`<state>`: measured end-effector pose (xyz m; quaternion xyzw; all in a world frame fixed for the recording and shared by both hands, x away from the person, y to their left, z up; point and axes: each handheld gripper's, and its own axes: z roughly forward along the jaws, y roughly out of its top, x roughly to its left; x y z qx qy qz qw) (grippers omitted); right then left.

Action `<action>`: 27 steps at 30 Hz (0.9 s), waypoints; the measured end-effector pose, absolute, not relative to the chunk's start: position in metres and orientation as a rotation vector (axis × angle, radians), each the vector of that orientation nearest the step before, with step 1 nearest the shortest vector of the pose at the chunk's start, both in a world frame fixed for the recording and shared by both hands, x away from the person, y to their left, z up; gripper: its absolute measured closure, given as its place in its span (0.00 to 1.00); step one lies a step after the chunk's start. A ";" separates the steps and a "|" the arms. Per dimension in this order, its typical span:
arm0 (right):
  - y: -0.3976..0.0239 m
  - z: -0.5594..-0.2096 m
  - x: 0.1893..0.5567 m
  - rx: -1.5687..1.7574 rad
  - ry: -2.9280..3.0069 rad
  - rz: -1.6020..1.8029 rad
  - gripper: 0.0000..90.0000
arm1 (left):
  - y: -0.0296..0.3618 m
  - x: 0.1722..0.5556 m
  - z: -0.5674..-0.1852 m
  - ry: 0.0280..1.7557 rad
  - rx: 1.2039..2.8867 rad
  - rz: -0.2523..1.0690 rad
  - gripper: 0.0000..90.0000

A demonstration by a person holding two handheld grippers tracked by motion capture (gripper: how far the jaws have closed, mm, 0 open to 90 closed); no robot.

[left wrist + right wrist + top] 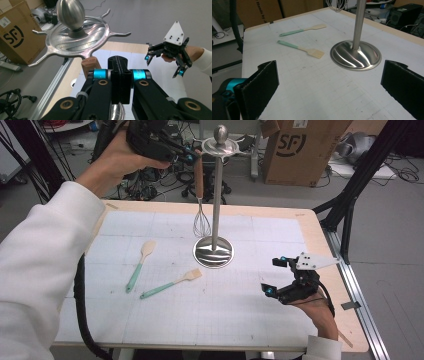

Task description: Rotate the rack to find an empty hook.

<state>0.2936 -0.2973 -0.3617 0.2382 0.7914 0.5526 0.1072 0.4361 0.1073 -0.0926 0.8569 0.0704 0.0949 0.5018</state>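
A whisk [201, 220] with a brown wooden handle [90, 65] hangs upright beside the pole of a steel utensil stand [216, 195]. Its handle top sits just under one arm of the stand's crown [75, 41]. My left gripper [191, 156] is raised to that height, and its jaws are shut together [119, 62]. The handle top lies against their left side, not between them. Whether the whisk hangs from the arm I cannot tell. My right gripper [276, 276] rests low over the table's front right and stands open [329, 85] with nothing between its pads.
Two wooden spatulas with mint-green handles lie left of the stand's round base [355, 55], one [140, 262] farther left, one [172, 283] nearer the middle. A cardboard box [300, 150] and cables sit on the floor beyond the table [310, 227].
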 end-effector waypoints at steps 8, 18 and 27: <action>-0.299 -0.362 0.294 0.710 2.326 1.636 0.00 | 0.110 0.449 -0.097 0.189 2.081 0.242 1.00; -0.298 -0.362 0.294 0.706 2.337 1.620 0.00 | 0.117 0.464 -0.095 0.239 2.086 0.284 1.00; -0.297 -0.363 0.295 0.715 2.344 1.613 0.00 | 0.121 0.471 -0.095 0.268 2.102 0.298 1.00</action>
